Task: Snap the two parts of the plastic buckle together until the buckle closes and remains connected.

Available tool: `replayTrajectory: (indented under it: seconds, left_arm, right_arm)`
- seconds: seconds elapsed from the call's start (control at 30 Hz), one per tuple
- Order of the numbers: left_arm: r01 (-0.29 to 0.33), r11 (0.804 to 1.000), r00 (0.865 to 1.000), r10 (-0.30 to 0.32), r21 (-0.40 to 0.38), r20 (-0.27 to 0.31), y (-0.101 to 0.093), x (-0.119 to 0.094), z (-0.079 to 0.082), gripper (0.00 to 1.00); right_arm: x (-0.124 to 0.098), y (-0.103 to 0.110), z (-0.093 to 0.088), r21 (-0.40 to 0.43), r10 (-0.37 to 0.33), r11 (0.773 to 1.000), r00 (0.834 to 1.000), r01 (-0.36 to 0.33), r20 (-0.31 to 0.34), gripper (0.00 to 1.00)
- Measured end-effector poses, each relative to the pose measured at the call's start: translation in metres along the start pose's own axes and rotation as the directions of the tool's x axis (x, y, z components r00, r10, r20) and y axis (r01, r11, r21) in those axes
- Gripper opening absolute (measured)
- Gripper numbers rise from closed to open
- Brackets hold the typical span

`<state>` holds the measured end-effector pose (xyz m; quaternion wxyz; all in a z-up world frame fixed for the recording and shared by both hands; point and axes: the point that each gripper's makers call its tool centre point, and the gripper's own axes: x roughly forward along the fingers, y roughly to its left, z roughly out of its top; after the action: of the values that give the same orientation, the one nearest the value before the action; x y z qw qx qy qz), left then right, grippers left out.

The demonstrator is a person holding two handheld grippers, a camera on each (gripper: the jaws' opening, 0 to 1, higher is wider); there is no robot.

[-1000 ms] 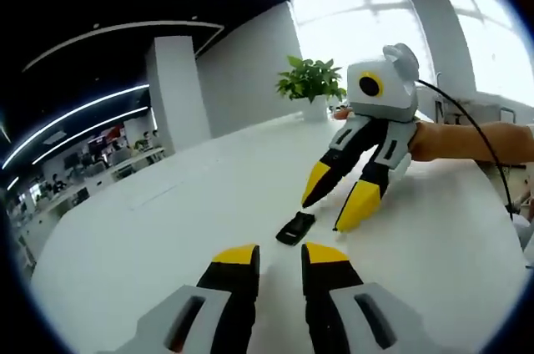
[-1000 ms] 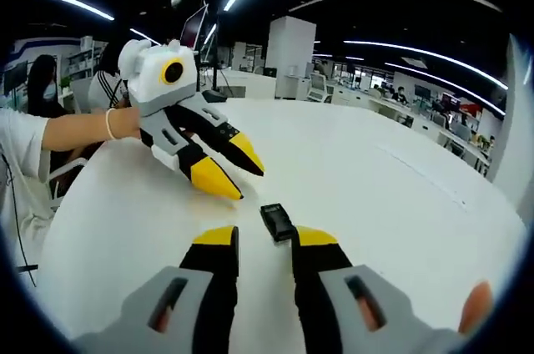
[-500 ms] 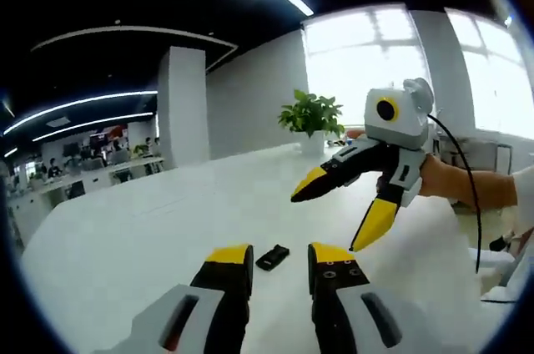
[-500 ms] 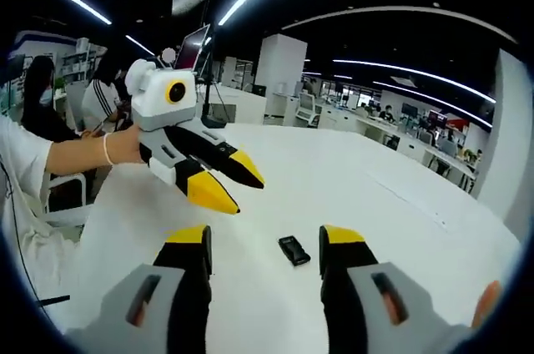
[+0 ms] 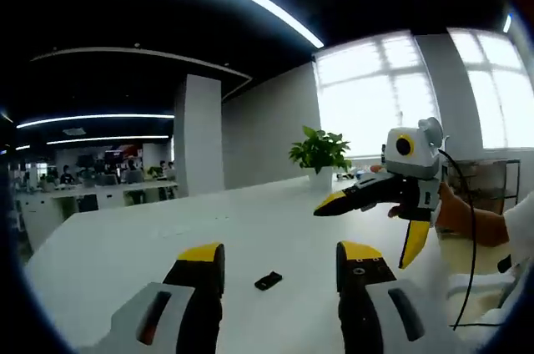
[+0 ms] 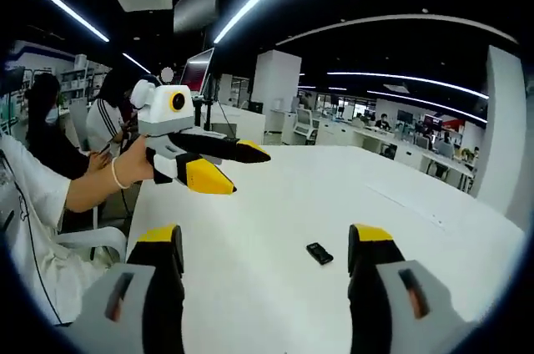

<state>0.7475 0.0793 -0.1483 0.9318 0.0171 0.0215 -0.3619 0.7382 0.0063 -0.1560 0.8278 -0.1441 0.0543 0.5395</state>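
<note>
The table (image 5: pixel 125 245) is looking like a smooth white laminate, catching a soft sheen. The buckle (image 5: pixel 268 280) is reading as dark plastic, fairly matt. Both the left gripper (image 5: pixel 282 255) and right gripper (image 6: pixel 265 239) are showing matt grey plastic bodies with yellow tips.

A small black plastic buckle (image 5: pixel 268 280) lies flat on the white surface (image 5: pixel 125 245), seen in the left gripper view as a short, dark rectangular piece set at a slant, one end raised toward the upper right of the view. In the right gripper view the buckle (image 6: pixel 319 253) appears as one compact black block with a faint lighter marking on its top face, resting alone on the surface (image 6: pixel 275 204), nothing touching it. At this size, the join between its two parts cannot be made out.
</note>
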Motion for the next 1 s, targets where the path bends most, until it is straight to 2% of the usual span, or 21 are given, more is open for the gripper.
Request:
replayTrajectory:
  seconds: [0.13,0.2,0.33,0.5,0.6,0.77,0.93,1.0]
  left_arm:
    - [-0.034,0.998,0.999,0.035,0.058,-0.007,-0.005,-0.009,0.003,0.61]
    - [-0.047,0.997,0.999,0.047,0.066,-0.003,-0.009,-0.013,0.005,0.64]
    - [-0.055,0.997,0.998,0.054,0.056,0.014,-0.017,-0.021,0.011,0.73]
    - [-0.035,0.999,0.999,0.034,0.025,0.039,-0.037,-0.034,0.022,0.80]
    - [-0.053,0.999,0.998,0.053,0.005,0.026,-0.040,-0.039,0.022,0.84]
    - [-0.113,0.994,0.993,0.112,0.000,-0.018,-0.039,-0.051,0.015,0.91]
    - [-0.169,0.986,0.982,0.168,-0.004,-0.086,-0.032,-0.066,0.000,0.92]
    - [-0.171,0.985,0.981,0.169,-0.009,-0.099,-0.032,-0.070,-0.003,0.92]
  right_arm:
    - [-0.011,0.011,0.004,-0.003,-0.017,1.000,1.000,0.017,0.002,0.85]
    - [-0.016,0.018,0.007,-0.001,-0.022,1.000,1.000,0.022,0.010,0.89]
    - [-0.028,0.034,0.014,0.018,-0.037,0.999,0.999,0.037,0.023,0.99]
    - [-0.045,0.052,0.027,0.027,-0.055,0.998,0.995,0.053,0.081,1.00]
    - [-0.052,0.059,0.028,0.051,-0.061,0.997,0.995,0.057,0.079,1.00]
    - [-0.060,0.067,0.019,0.115,-0.074,0.991,0.997,0.071,0.026,1.00]
    - [-0.069,0.066,0.006,0.137,-0.120,0.983,0.992,0.123,-0.030,1.00]
    - [-0.074,0.065,0.000,0.139,-0.145,0.979,0.988,0.152,-0.054,1.00]
